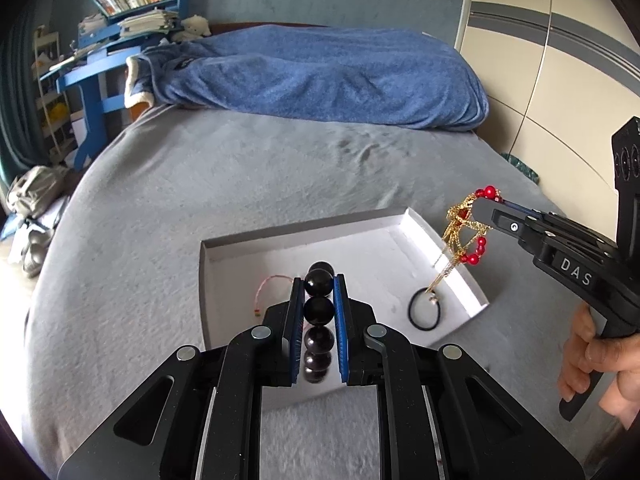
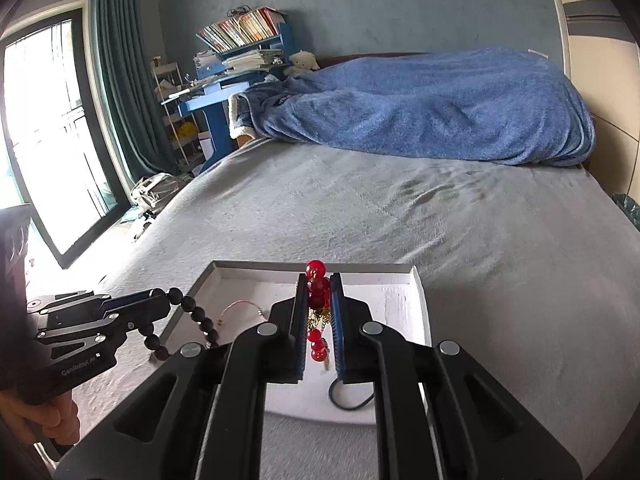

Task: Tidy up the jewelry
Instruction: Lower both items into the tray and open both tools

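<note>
1. Grippers both loaded — left gripper (image 1: 319, 280) is clamped on the black bead bracelet (image 1: 319, 309), right gripper (image 2: 319, 280) is clamped on the red-and-gold beaded piece (image 2: 317, 286).
2. Black bead bracelet: strand runs lengthwise between the left jaws, a few beads pinched, one poking out past the tips; from the right wrist view the rest of the loop (image 2: 192, 312) hangs free over the tray's left edge.
3. Red-and-gold piece (image 1: 466, 228): held at the top beads, gold chains and red beads dangle below, tail reaching down toward the tray's right side, just above or touching the floor — can't tell which.
4. White tray (image 1: 304, 234) sits on the grey bedspread (image 1: 200, 184), shallow, open. Already inside: thin pink cord bracelet (image 1: 266, 286) at left, black hair tie (image 1: 425, 311) at right.
5. Step in hand, my read: both pieces are carried over the tray, about to be set down; neither is released yet.
6. Next move calls for lowering each gripper until the dangling part pools on the tray floor, then opening the jaws. Keep the two drops apart — black beads to the middle-left, red piece to the right, clear of the hair tie.
7. Risk: gold chains snag on the pad ridges or tangle with the hair tie; beads could roll toward the low rim.
</note>
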### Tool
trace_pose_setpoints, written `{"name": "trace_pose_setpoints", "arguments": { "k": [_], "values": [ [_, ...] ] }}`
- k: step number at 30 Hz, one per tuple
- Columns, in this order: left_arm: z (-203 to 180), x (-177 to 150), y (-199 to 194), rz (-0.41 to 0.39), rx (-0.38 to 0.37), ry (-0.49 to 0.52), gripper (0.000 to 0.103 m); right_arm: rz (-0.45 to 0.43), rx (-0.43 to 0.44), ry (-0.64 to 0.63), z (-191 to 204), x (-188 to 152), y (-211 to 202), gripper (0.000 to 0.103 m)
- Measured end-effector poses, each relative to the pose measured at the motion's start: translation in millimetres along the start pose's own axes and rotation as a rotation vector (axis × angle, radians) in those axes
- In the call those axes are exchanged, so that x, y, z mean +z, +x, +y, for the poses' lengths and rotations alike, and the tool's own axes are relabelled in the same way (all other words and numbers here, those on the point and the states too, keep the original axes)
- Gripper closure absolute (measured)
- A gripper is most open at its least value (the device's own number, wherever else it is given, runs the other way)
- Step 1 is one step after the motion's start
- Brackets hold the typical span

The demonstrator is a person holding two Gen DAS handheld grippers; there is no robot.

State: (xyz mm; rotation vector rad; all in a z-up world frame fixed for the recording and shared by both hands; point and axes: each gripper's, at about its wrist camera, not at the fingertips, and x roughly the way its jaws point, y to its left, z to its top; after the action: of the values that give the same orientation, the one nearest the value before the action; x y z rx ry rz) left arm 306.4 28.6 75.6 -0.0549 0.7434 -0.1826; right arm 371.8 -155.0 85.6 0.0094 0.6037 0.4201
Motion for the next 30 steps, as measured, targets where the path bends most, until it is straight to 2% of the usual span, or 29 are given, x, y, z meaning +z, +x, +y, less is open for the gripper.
{"name": "trace_pose_setpoints", "arguments": {
  "k": [7, 11, 19, 22, 23, 24, 26, 30],
  "values": [
    [10.6, -6.5, 23.4, 0.048, 0.009, -0.018, 0.088, 0.05, -0.004, 0.015, -5.8, -3.6, 39.5, 0.093],
    [18.6, -18.5, 37.0, 0.096, 0.029, -0.019, 0.088, 0.109, -0.013, 0.033, -11.7, -15.1, 68.3, 0.093],
    [32.1, -38.3, 61.8, 0.187, 0.104, 0.003, 0.088, 0.204, -0.019, 0.07, -18.6, -41.4, 105.2, 0.093],
    [38.8, -40.9, 62.9, 0.201, 0.132, -0.006, 0.08, 0.22, -0.026, 0.06, -17.8, -45.7, 111.5, 0.092],
    [41.1, -41.5, 62.7, 0.203, 0.139, -0.012, 0.074, 0.226, -0.031, 0.058, -18.2, -46.4, 113.0, 0.088],
    [42.8, -41.5, 62.1, 0.203, 0.141, -0.016, 0.071, 0.23, -0.033, 0.059, -18.7, -47.5, 113.1, 0.079],
    [44.7, -40.7, 60.1, 0.197, 0.143, -0.018, 0.068, 0.221, -0.041, 0.056, -19.6, -46.8, 109.6, 0.066],
    [46.0, -35.4, 50.1, 0.164, 0.142, -0.026, 0.051, 0.19, -0.046, 0.06, -23.6, -39.5, 98.1, 0.058]
  ]
}}
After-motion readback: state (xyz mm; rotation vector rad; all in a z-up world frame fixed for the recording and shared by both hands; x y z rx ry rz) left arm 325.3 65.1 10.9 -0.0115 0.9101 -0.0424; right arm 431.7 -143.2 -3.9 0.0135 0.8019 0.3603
